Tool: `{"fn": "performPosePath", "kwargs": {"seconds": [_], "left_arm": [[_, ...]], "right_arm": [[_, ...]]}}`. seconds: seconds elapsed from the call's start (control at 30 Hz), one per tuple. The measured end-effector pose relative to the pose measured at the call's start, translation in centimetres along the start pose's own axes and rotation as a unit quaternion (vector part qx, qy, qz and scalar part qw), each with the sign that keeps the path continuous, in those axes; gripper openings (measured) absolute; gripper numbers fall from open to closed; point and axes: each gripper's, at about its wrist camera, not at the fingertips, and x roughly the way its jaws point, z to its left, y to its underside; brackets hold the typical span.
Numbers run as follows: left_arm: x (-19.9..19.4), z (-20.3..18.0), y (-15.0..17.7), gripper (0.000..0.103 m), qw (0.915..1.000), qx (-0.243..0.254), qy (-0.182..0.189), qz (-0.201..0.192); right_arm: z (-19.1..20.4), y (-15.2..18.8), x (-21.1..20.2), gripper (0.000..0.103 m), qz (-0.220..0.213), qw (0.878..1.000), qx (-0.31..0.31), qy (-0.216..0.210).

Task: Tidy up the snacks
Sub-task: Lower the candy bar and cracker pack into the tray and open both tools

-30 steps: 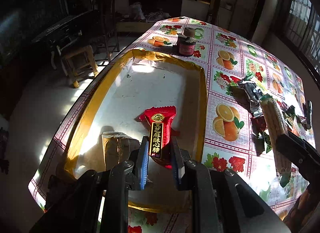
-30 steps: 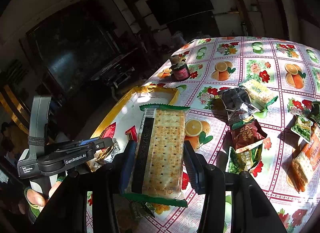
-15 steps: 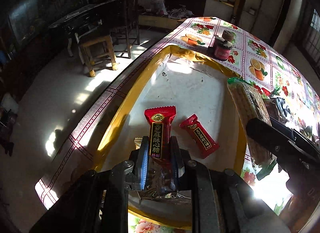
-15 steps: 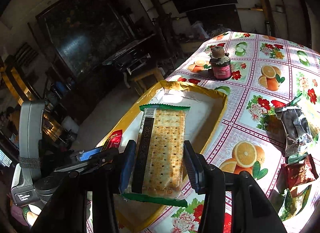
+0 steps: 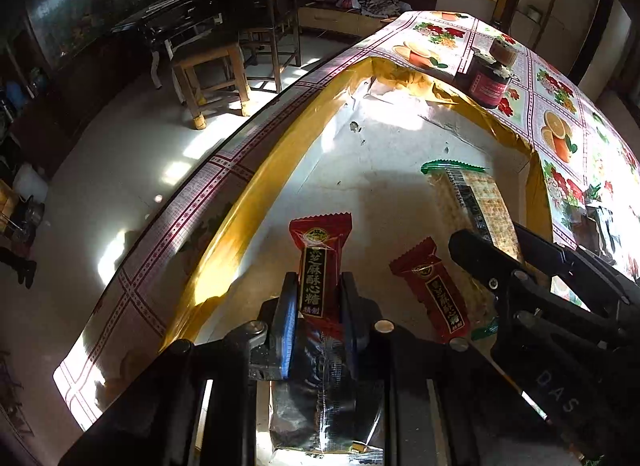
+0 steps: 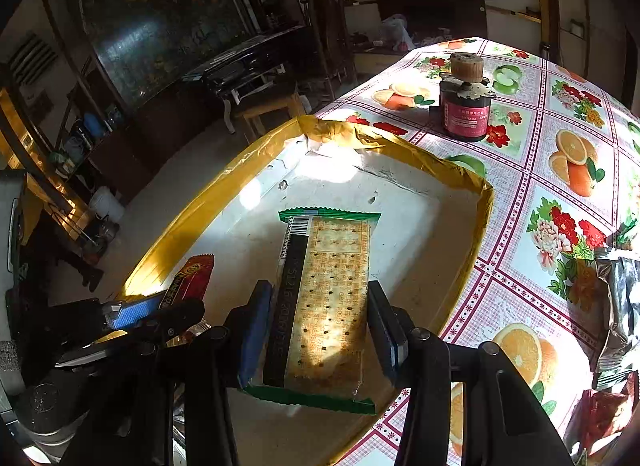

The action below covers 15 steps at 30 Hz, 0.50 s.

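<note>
Clamping a red candy (image 5: 319,266) in your left gripper (image 5: 319,308), you hold it over the near end of the gold-rimmed tray (image 5: 280,169). Your right gripper (image 6: 320,330) pinches a green-edged cracker pack (image 6: 324,298) by its long sides, above the tray's white floor. A second red candy (image 5: 434,290) lies flat in the tray between both tools. A dark jar (image 6: 464,105) stands on the floral tablecloth (image 6: 560,201) beyond the far rim.

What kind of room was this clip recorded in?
Most likely a lived-in home, a living or dining room. A table with a fruit-and-flower oilcloth stands on a pale tiled floor, with a wooden stool and a dark chair beside it, and a dark cabinet along the far wall.
</note>
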Motion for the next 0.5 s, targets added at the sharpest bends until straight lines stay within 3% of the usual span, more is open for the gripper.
{"fn": "performPosePath", "kwargs": {"seconds": [0.2,0.37,0.5], "left_arm": [[0.7,0.1,-0.1,0.028,1.0000,-0.001,-0.006,0.007],[-0.6,0.4,0.0,0.062,0.9999,-0.002,-0.007,-0.015],[-2.8,-0.2,0.3,0.069,0.9991,0.004,-0.005,-0.041]], "right_arm": [[0.7,0.0,0.8,0.052,0.015,0.999,-0.023,0.018],[-0.1,0.1,-0.9,0.052,-0.002,1.000,-0.007,0.014],[-0.8,0.5,-4.6,0.057,-0.039,0.999,0.010,0.007]]}}
